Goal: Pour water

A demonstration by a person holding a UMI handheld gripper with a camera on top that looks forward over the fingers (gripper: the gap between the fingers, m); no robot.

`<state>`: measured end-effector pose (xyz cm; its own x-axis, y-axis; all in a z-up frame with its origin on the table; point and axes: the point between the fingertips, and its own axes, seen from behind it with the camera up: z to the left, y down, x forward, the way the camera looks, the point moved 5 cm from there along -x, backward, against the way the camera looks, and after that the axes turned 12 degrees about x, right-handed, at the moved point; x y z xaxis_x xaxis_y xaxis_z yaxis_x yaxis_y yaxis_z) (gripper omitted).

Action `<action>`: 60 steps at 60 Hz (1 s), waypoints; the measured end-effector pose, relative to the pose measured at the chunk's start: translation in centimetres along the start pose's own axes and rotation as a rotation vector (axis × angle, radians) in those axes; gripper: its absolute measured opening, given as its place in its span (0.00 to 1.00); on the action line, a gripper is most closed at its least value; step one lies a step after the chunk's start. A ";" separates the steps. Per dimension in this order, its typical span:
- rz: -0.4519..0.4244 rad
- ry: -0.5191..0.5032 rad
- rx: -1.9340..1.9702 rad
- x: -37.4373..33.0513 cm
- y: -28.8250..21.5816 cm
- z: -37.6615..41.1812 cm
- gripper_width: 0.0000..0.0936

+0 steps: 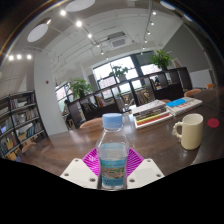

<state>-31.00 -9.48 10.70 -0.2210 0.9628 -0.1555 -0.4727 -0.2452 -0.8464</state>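
A stack of books (pixel 152 113) lies on the wooden table (pixel 60 150) (plants (pixel 80 88) beyond); bookshelves (pixel 18 125) alongside.

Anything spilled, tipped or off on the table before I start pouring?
Nothing stands out. The water bottle stands upright between the gripper fingers, cap on. The mug sits upright beyond it on the table, near stacked books. No spill is visible.
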 end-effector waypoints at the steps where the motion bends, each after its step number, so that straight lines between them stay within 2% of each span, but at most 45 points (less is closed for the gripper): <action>1: -0.009 -0.004 0.034 0.1 -0.7 -0.1 0.30; 19: -0.133 -0.127 0.829 2.2 -9.5 -4.6 0.30; 26: -0.217 -0.193 1.109 1.6 -12.1 -5.9 0.30; 38: -0.346 -0.273 1.508 1.3 -14.4 -8.8 0.30; 40: -0.367 -0.284 1.557 1.2 -14.6 -9.3 0.33; 44: -0.376 -0.297 1.656 0.6 -14.5 -9.8 0.32; 50: -0.441 -0.338 1.810 -1.2 -15.0 -10.7 0.32; 60: -0.489 -0.374 1.965 -0.5 -16.2 -12.6 0.33</action>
<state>-12.51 -4.58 18.12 0.1745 0.9698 0.1704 -0.5645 -0.0433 0.8243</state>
